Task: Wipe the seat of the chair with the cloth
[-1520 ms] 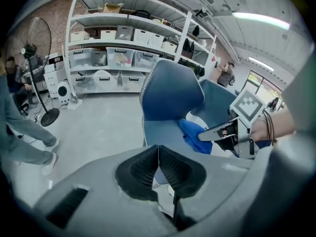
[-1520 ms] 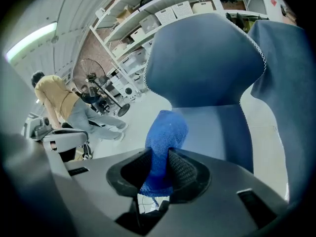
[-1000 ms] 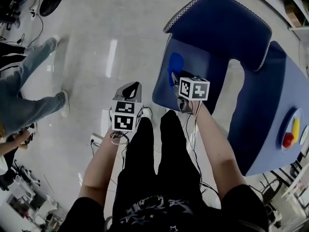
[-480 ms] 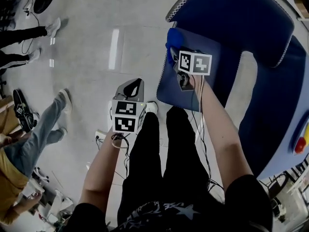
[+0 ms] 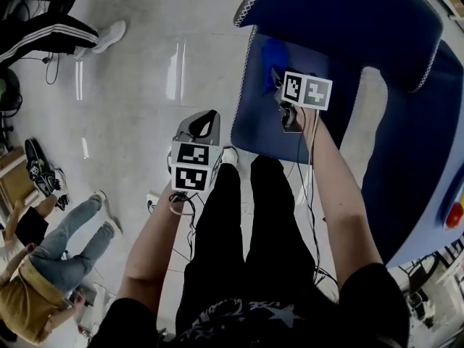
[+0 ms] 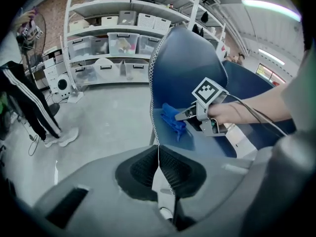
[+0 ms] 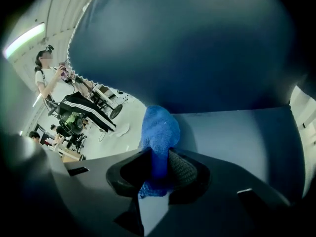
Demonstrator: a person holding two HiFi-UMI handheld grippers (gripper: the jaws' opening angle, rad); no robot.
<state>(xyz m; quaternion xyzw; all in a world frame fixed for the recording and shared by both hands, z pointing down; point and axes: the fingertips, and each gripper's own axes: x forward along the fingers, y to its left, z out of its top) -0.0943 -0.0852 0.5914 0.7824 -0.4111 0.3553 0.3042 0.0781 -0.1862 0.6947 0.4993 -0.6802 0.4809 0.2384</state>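
Note:
A dark blue chair with white stitched edging has its seat [image 5: 304, 133] in front of me and its backrest [image 5: 348, 20] beyond. My right gripper [image 5: 278, 78] is shut on a bright blue cloth [image 5: 270, 56], which lies pressed on the seat's far left part. In the right gripper view the cloth [image 7: 159, 132] bunches out from between the jaws onto the seat [image 7: 237, 137]. My left gripper [image 5: 205, 125] hangs over the floor left of the chair, shut with nothing in it. Its view shows the cloth [image 6: 174, 120] and right gripper [image 6: 190, 115] on the seat.
A blue table [image 5: 420, 158] stands right of the chair. People stand on the grey floor [image 5: 145, 85] at the left: striped-trouser legs [image 5: 51, 31] and a crouched person [image 5: 43, 274]. Shelves with bins [image 6: 113, 43] line the far wall. Cables [image 5: 308, 216] trail from the right gripper.
My right gripper has pushed the cloth away from me across the seat, towards the backrest. The left gripper has stayed put. The people on the left have shifted.

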